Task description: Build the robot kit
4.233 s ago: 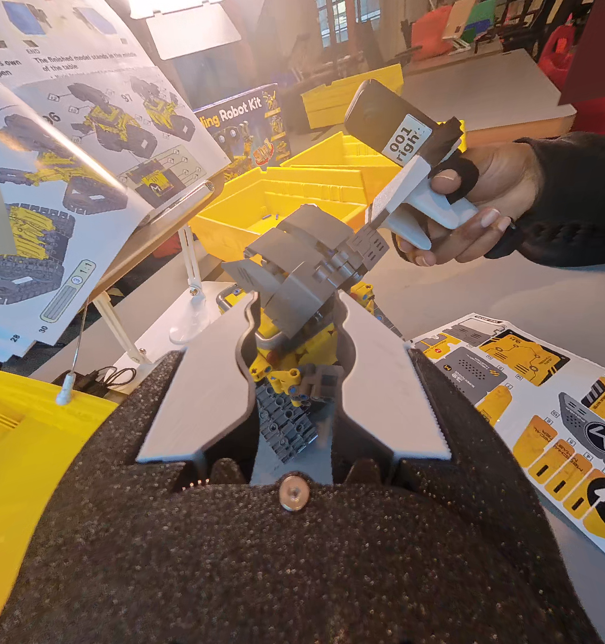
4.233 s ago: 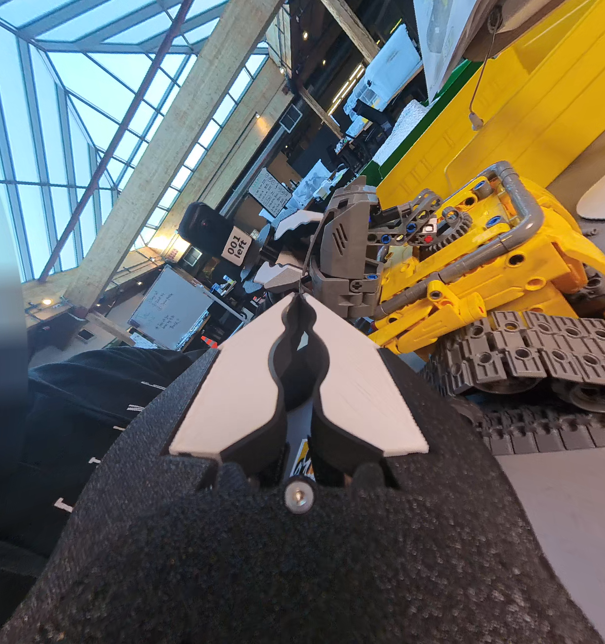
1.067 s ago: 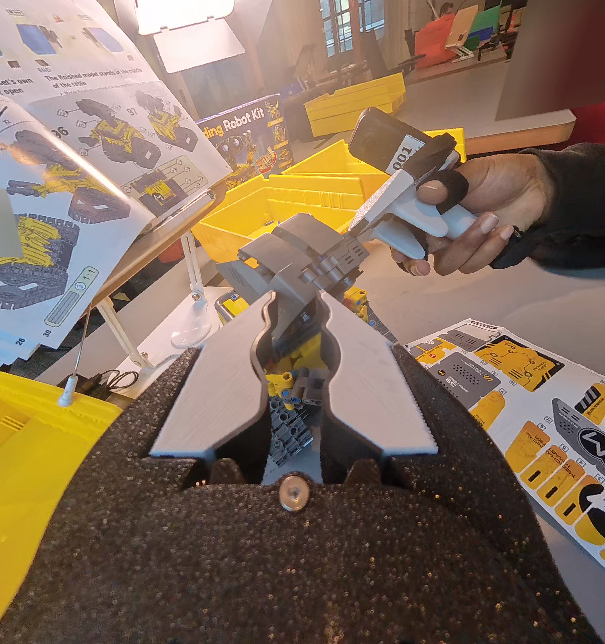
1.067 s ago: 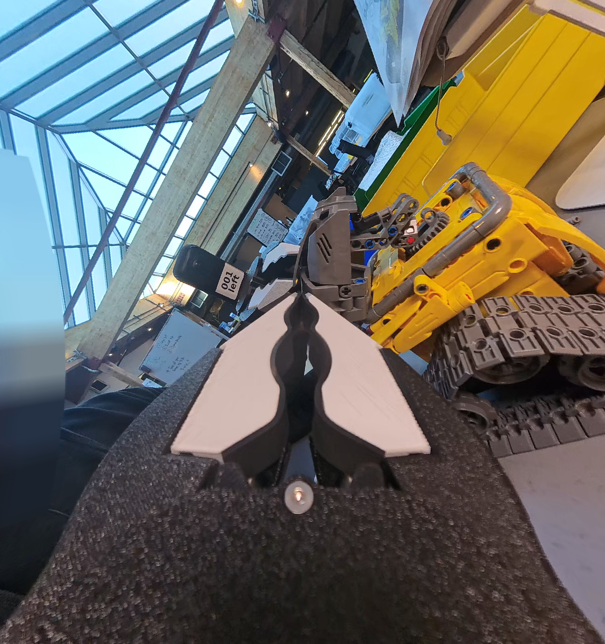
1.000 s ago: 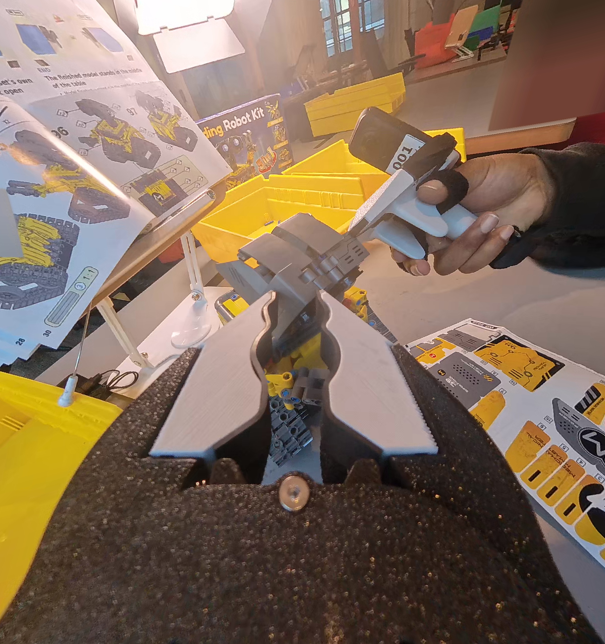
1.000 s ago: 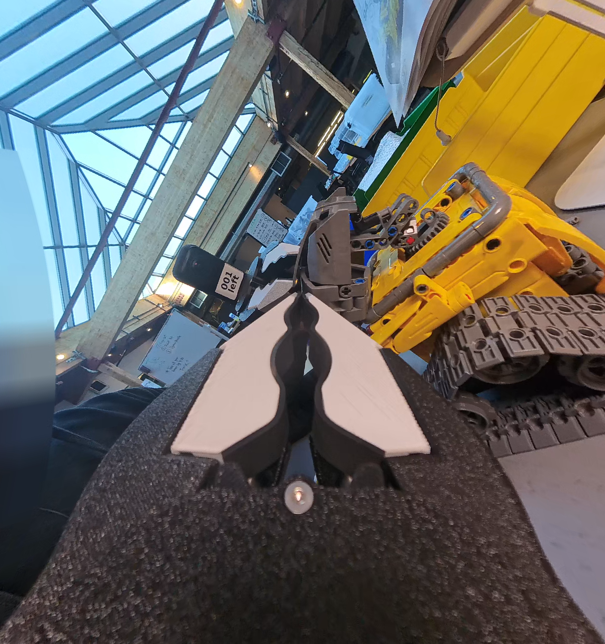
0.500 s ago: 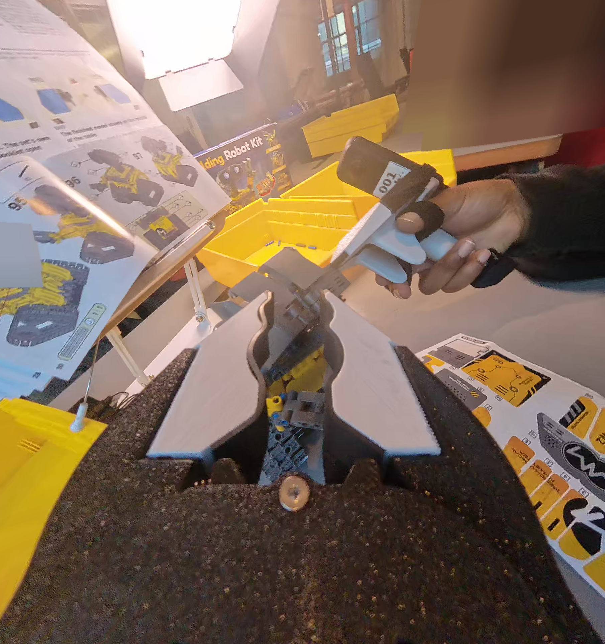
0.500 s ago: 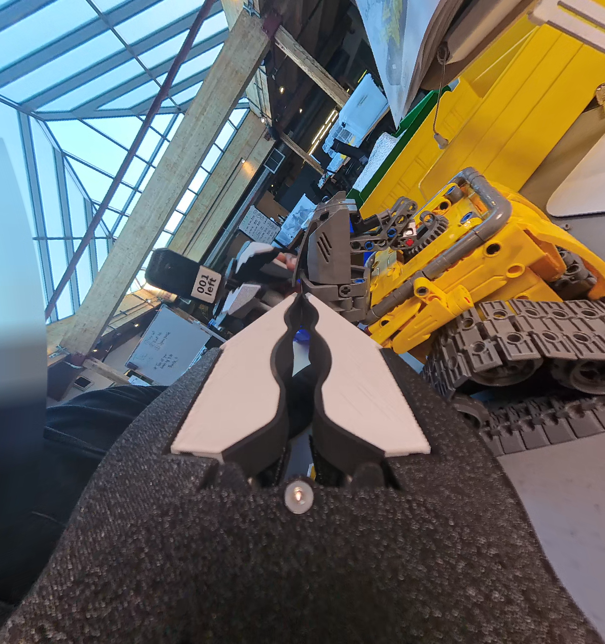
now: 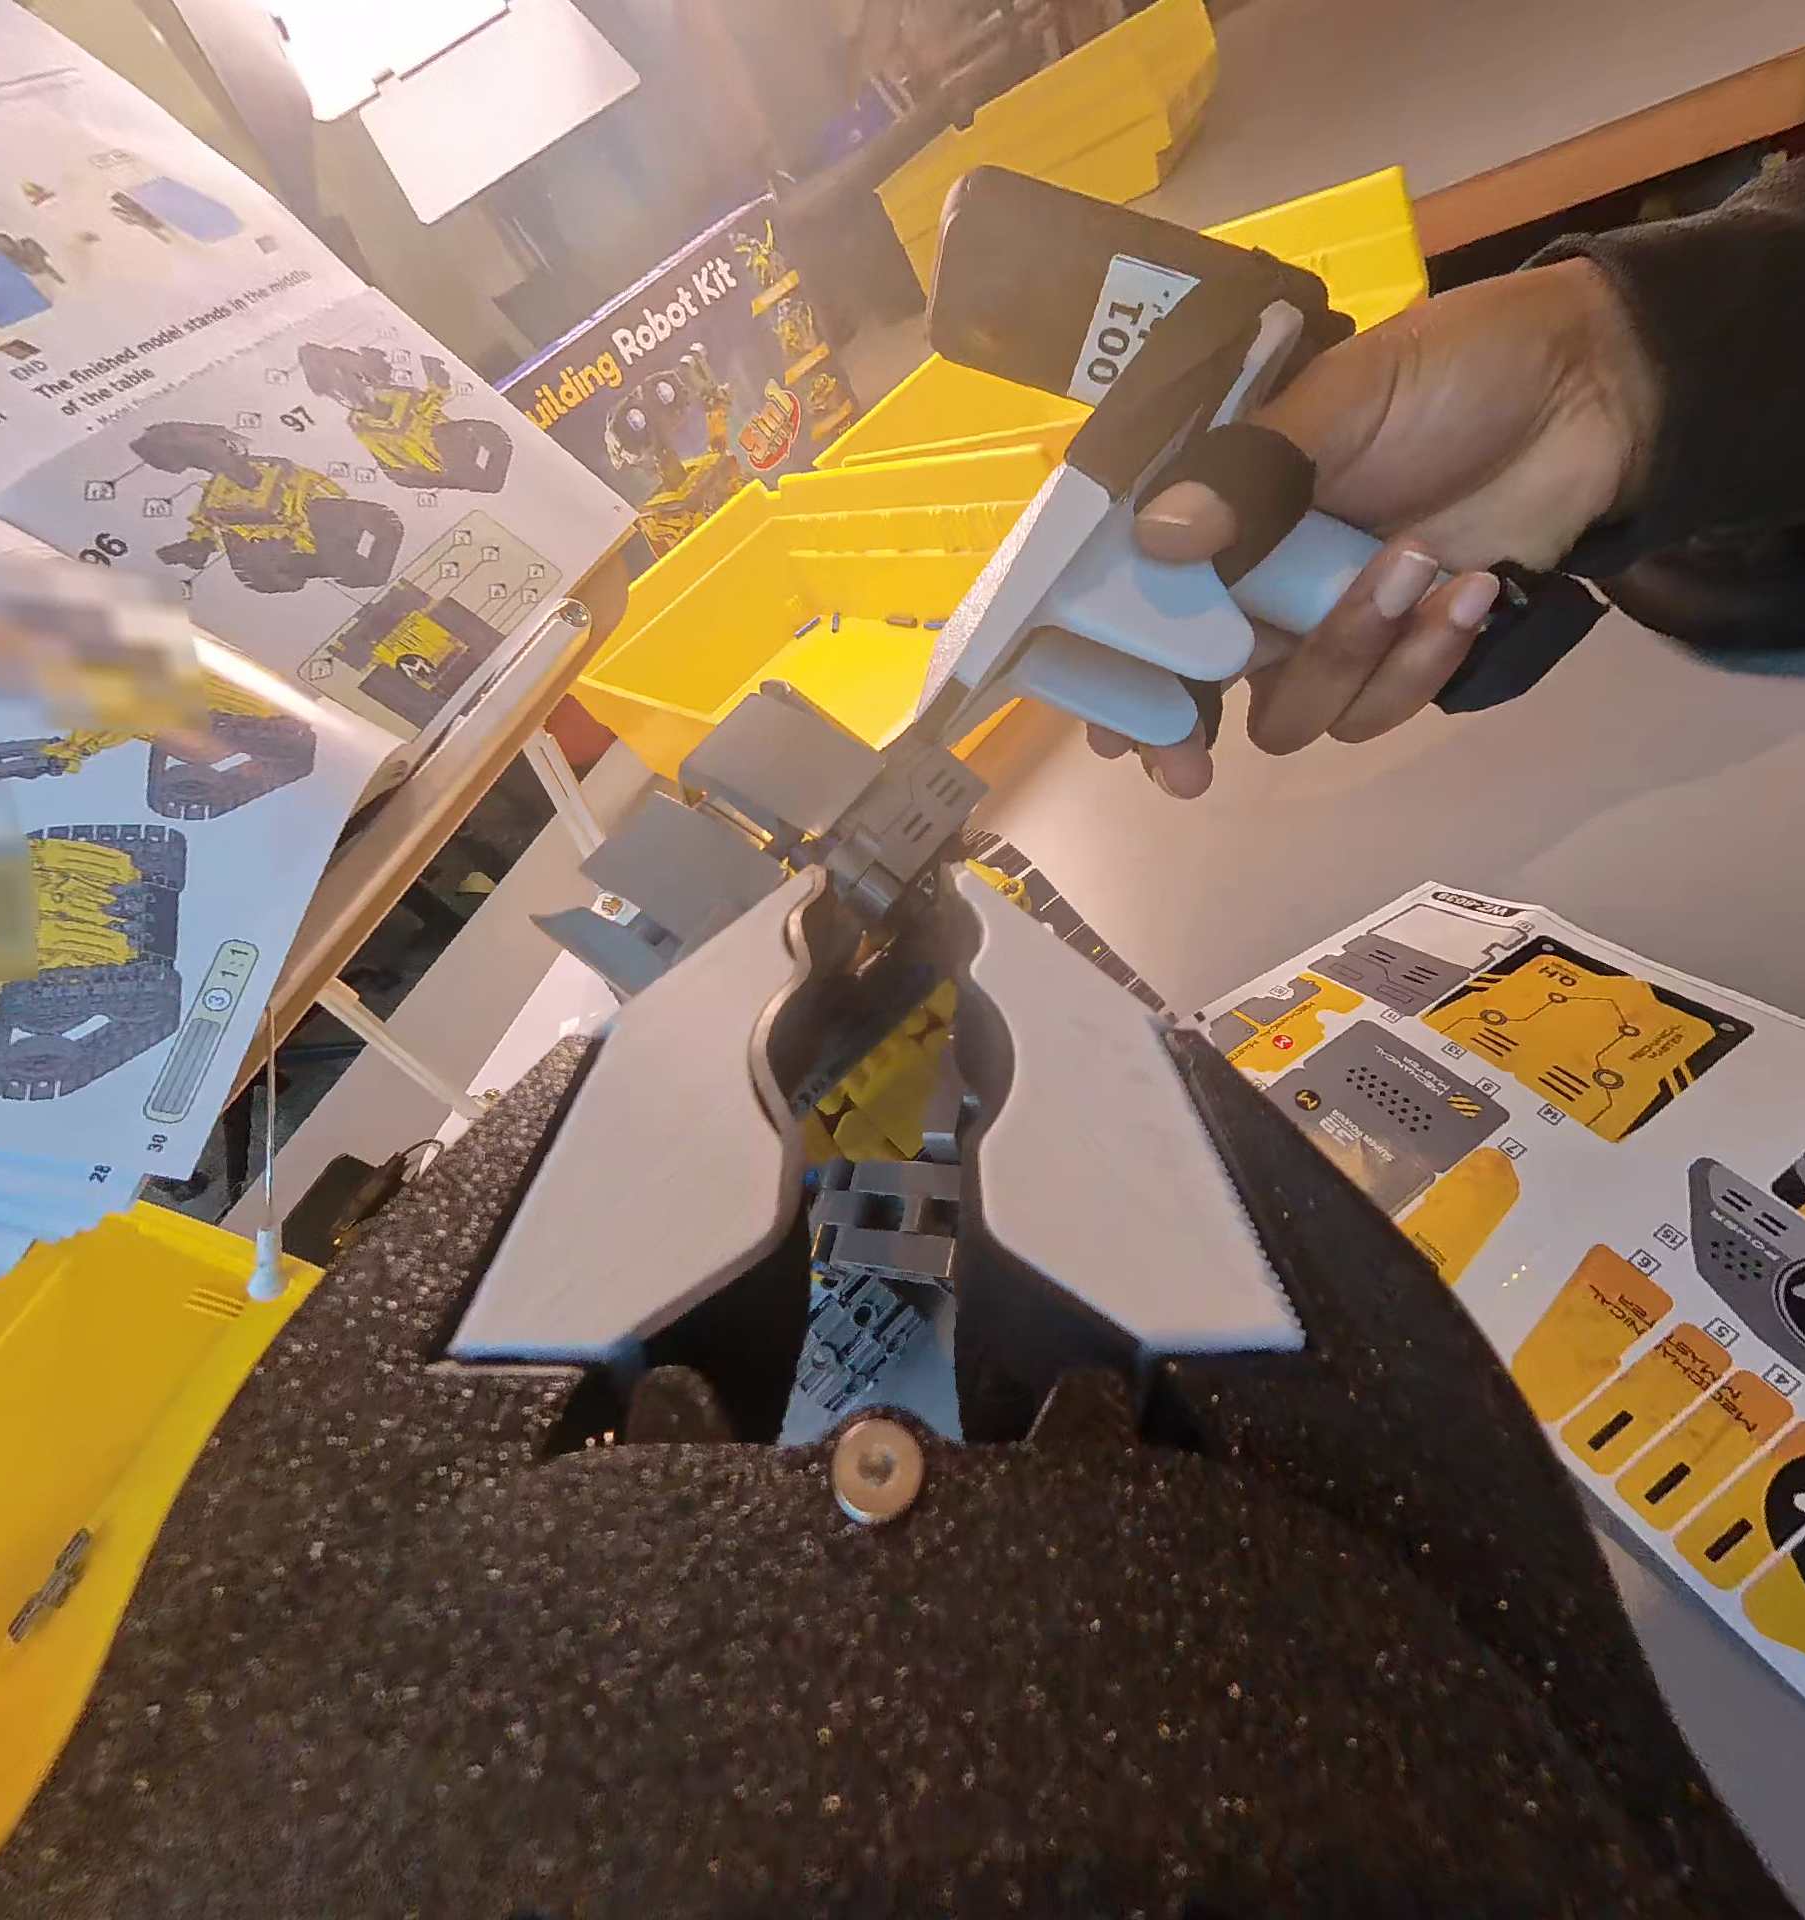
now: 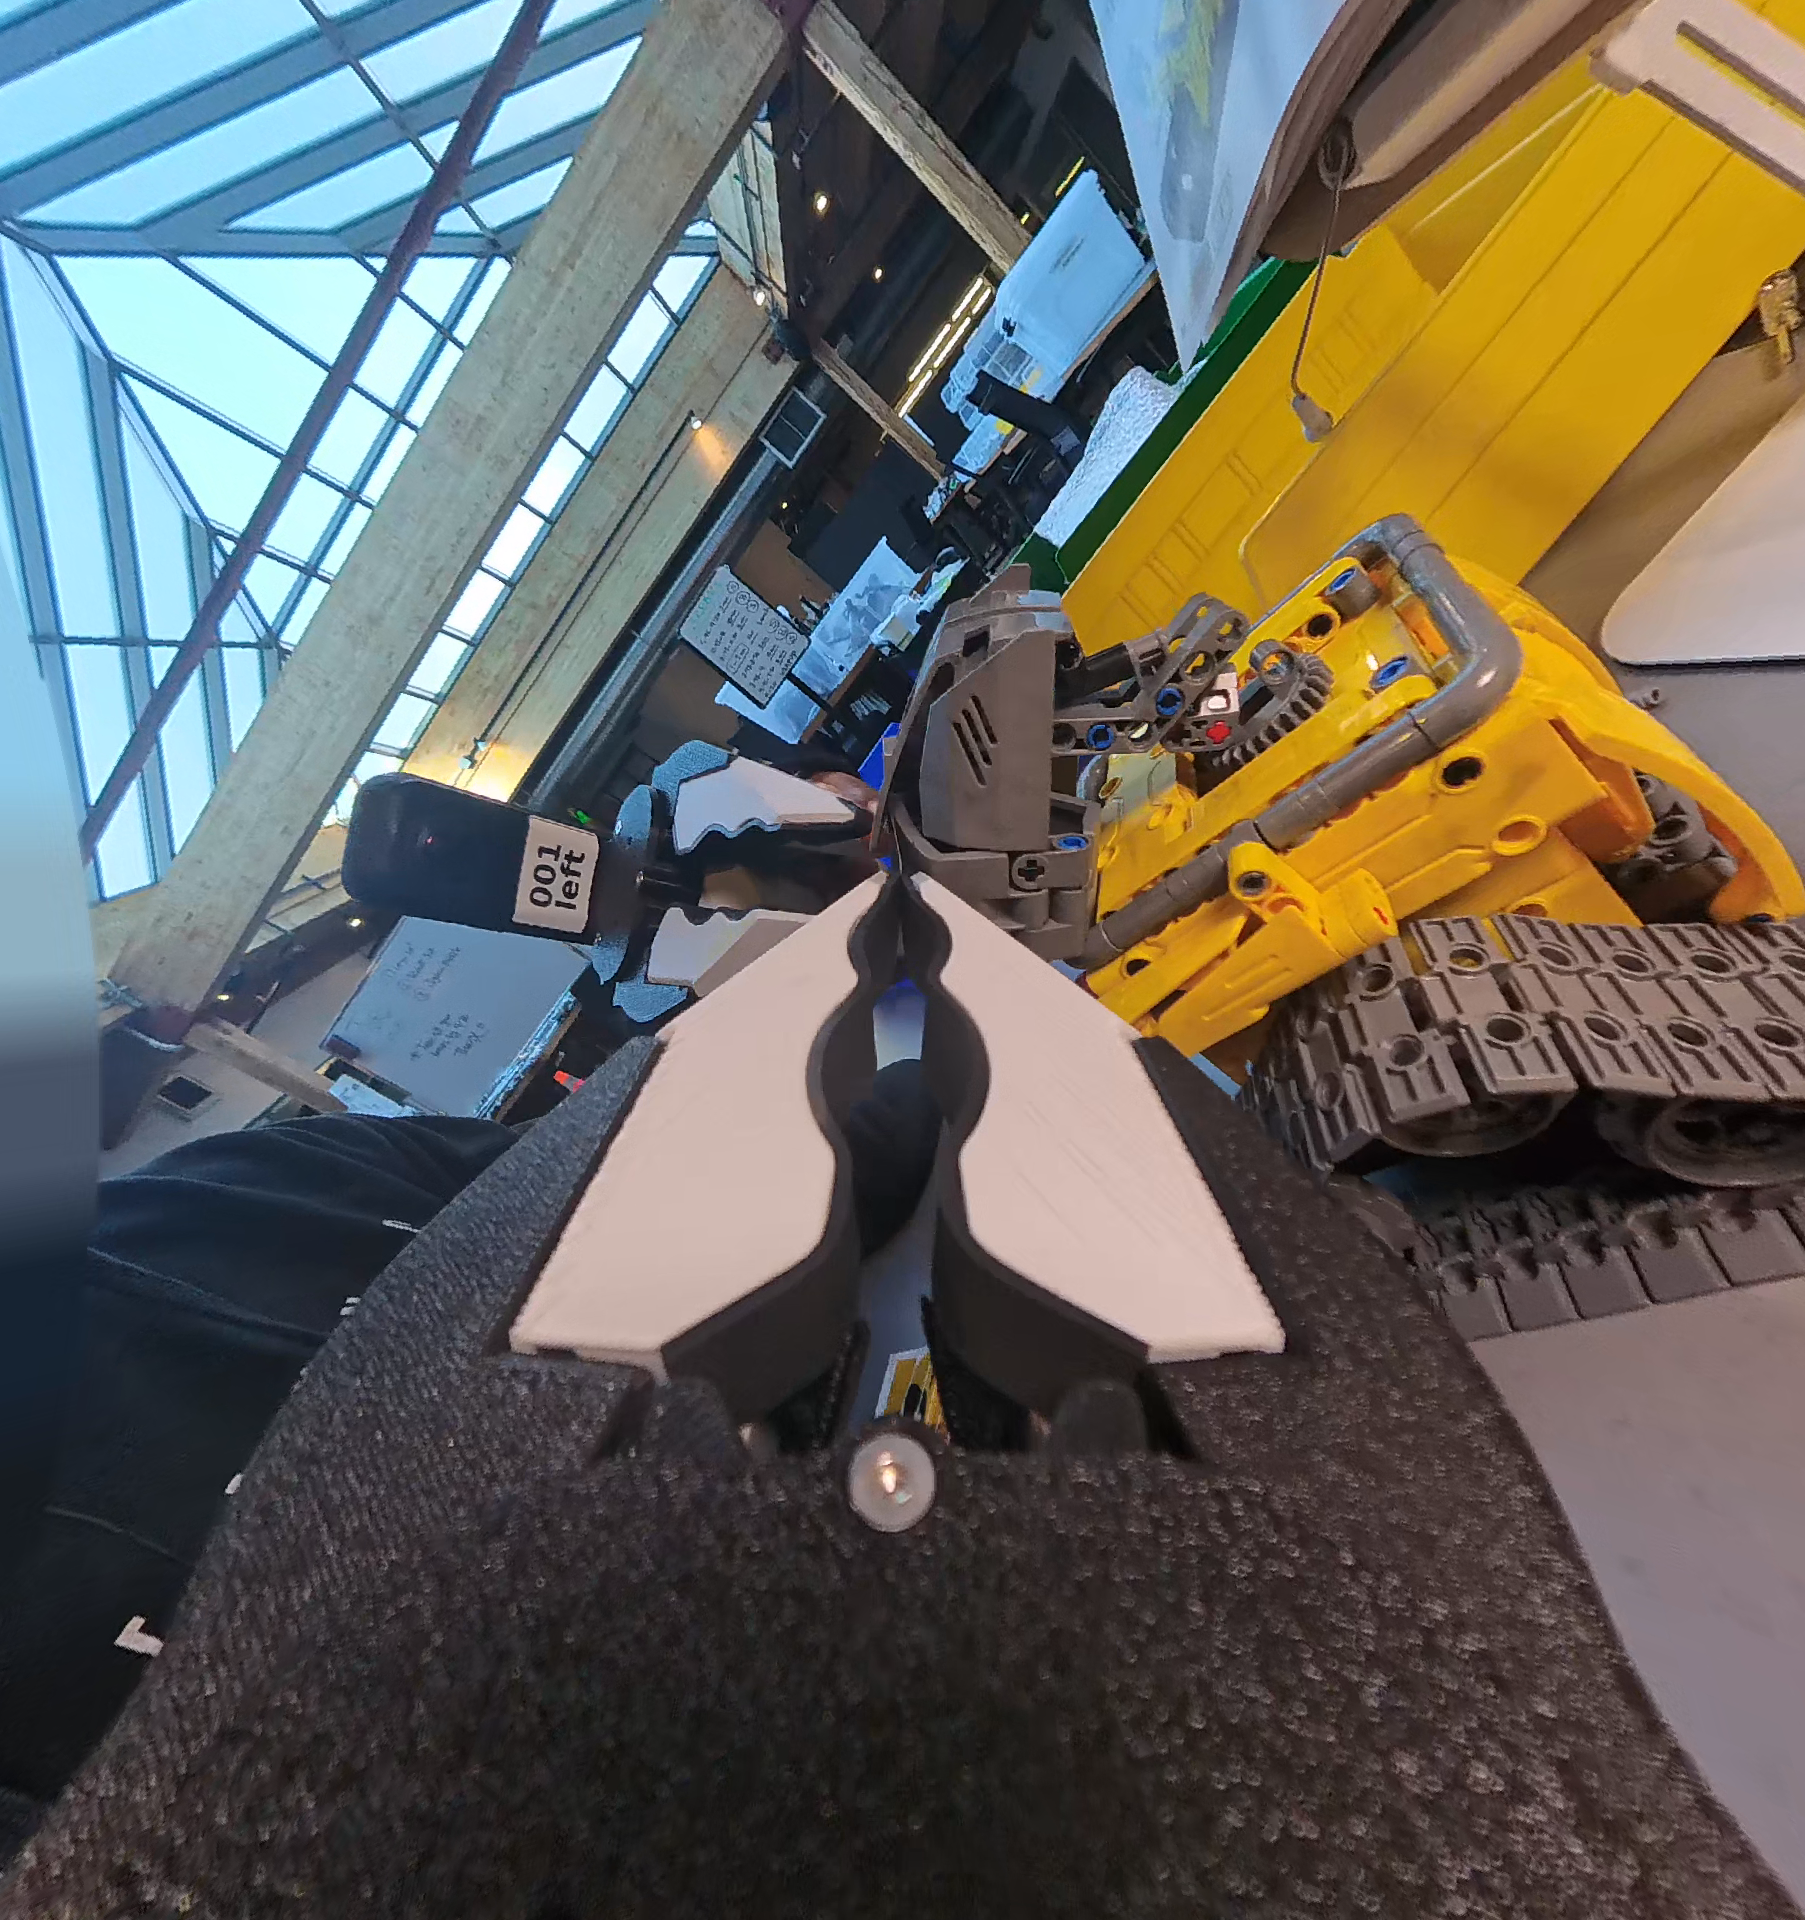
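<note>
A yellow and grey tracked brick model [image 10: 1397, 831] stands on the grey table [image 9: 1397, 831]. Its grey head [image 10: 991, 748] also shows in the left wrist view [image 9: 773, 748]. My left gripper [image 9: 890, 888] is partly closed around the lower part of the head, and in the right wrist view [image 10: 825, 868] it reaches the head from behind. My right gripper [image 10: 898, 883] is shut, with a thin dark strip seen edge-on at its tips. In the left wrist view a hand [image 9: 1449, 468] holds it [image 9: 929, 722] with its tips against the head's side panel.
A sticker sheet [image 9: 1500, 1143] lies on the table to the right. An open instruction booklet [image 9: 202, 520] leans on a stand at the left. Yellow bins [image 9: 825, 582] and a kit box [image 9: 690, 364] stand behind the model. Another yellow bin [image 9: 67, 1403] is near left. The left gripper's tips are roughly 5 centimetres from the right gripper's.
My left gripper went from wide open around the model to partly closed on the head, then rose and tilted. My right gripper stayed shut at the head's side panel.
</note>
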{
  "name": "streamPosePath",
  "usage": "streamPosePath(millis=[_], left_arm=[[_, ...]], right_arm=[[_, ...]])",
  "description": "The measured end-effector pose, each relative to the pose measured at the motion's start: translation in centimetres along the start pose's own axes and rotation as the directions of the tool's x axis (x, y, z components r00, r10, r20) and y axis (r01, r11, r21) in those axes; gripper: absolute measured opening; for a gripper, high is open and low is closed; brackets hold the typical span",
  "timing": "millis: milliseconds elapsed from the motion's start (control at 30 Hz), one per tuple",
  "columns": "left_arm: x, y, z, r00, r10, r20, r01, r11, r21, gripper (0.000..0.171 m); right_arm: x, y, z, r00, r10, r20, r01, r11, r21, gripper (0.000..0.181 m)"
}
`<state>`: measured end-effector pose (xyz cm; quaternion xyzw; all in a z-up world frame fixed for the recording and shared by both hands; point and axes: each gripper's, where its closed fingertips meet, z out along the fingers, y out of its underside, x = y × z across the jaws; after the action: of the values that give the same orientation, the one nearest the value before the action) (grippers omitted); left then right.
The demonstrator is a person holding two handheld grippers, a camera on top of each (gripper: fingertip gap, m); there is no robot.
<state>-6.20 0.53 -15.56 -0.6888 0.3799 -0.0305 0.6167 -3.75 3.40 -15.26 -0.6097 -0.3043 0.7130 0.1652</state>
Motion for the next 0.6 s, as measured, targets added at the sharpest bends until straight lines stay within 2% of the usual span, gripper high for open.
streamPosePath(millis=[600], left_arm=[[0.06,-0.03,0.09,0.999,0.040,0.024,-0.040,0.999,-0.017,0.012]], right_arm=[[-0.01,-0.04,0.07,0.999,-0.028,-0.024,0.027,0.999,-0.025,0.000]])
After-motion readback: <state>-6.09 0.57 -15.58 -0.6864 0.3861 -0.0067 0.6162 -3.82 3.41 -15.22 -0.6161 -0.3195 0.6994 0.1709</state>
